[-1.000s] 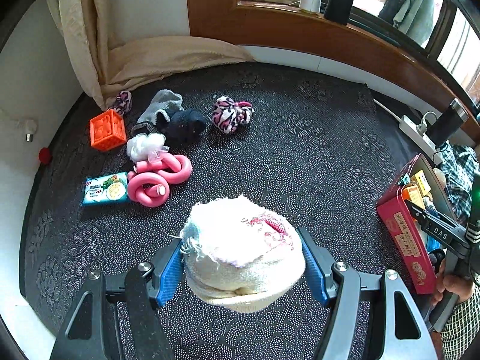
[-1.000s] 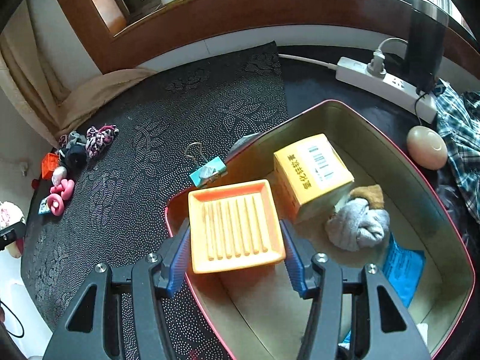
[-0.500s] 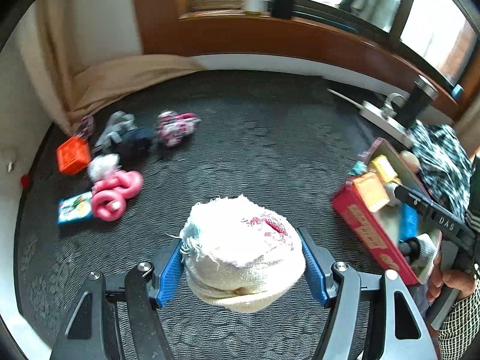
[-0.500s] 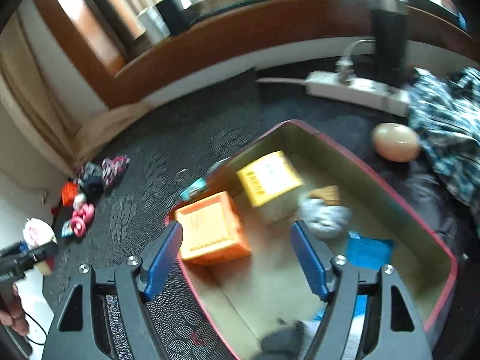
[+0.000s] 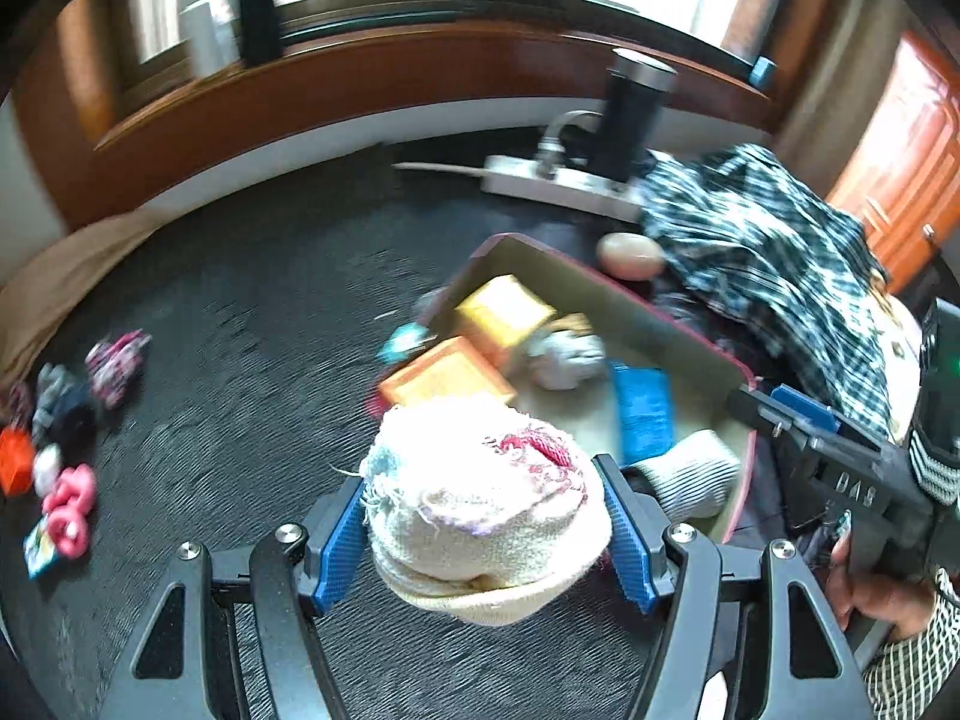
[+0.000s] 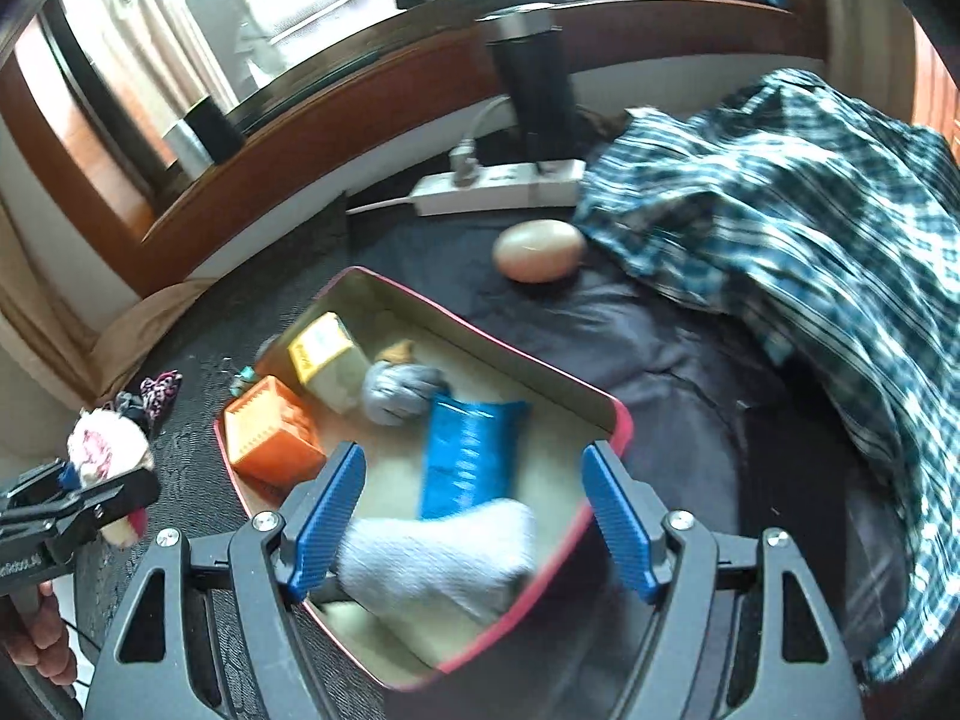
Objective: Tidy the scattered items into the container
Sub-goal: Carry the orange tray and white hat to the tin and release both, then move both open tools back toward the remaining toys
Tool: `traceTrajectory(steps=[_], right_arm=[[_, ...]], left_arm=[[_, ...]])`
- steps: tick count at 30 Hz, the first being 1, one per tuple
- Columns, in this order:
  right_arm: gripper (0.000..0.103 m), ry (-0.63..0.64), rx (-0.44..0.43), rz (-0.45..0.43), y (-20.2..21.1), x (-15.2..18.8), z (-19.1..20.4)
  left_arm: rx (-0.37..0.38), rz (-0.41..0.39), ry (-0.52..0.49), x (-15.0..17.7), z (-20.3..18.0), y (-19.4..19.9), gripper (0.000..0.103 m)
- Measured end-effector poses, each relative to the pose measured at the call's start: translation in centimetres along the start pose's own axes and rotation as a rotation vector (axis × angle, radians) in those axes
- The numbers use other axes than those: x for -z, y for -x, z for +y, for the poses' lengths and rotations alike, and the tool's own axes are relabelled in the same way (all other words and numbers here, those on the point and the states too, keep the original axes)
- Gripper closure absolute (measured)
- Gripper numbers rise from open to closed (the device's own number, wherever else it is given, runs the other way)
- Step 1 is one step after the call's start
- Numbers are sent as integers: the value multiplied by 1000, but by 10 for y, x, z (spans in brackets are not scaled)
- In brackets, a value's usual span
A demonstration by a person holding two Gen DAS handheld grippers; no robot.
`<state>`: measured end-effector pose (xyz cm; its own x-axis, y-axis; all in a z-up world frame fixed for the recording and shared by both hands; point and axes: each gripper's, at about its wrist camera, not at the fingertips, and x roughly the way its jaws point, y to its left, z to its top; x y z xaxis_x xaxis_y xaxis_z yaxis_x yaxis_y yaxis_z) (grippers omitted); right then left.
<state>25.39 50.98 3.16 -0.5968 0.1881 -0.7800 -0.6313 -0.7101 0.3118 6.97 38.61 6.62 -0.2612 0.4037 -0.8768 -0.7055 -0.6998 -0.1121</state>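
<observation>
Two handheld grippers work over a dark patterned mat [image 5: 252, 324] beneath a wooden window sill. The left gripper [image 5: 486, 531] has its blue pads pressed against both sides of a cream knitted bundle [image 5: 480, 498] with pink stitching, carried in the air just short of the red-rimmed tin container [image 6: 621, 420]. The right gripper [image 6: 474, 516] hangs over the tin's near end with its jaws spread wide and nothing between them.

Inside the tin lie an orange ridged block [image 6: 270, 438] in the left corner, a yellow box [image 6: 324, 354] beside it toward the far wall, a grey balled sock [image 6: 399, 390] in the middle, a blue packet [image 6: 468, 456] and a pale ribbed sock [image 6: 438, 558] at the near end.

Against the mat's left edge, well apart from the tin, a cluster of scattered items waits: a pink looped toy [image 5: 69, 510], a small orange cube [image 5: 15, 459] and several rolled socks [image 5: 114, 363], motion-blurred. Beyond the tin's far side sit a tan egg-shaped object [image 6: 537, 249], a white power strip [image 6: 498, 189] and a crumpled plaid shirt [image 6: 780, 228].
</observation>
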Motion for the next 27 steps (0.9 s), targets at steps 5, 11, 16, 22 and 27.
traceTrajectory(steps=[5, 11, 16, 22, 27], right_arm=[[25, -33, 23, -8, 13, 7, -24], [25, -64, 27, -19, 17, 8, -35], [25, -46, -1, -17, 9, 3, -26], [25, 11, -52, -4, -2, -6, 2], [25, 79, -105, 13, -11, -11, 33]], left_arm=[[9, 39, -53, -20, -34, -21, 29], [-18, 48, -2, -22, -20, -22, 23], [-39, 52, 47, -21, -5, -20, 23], [-87, 44, 125, -8, 32, -11, 23], [-128, 50, 200, 9, 68, -2, 23]])
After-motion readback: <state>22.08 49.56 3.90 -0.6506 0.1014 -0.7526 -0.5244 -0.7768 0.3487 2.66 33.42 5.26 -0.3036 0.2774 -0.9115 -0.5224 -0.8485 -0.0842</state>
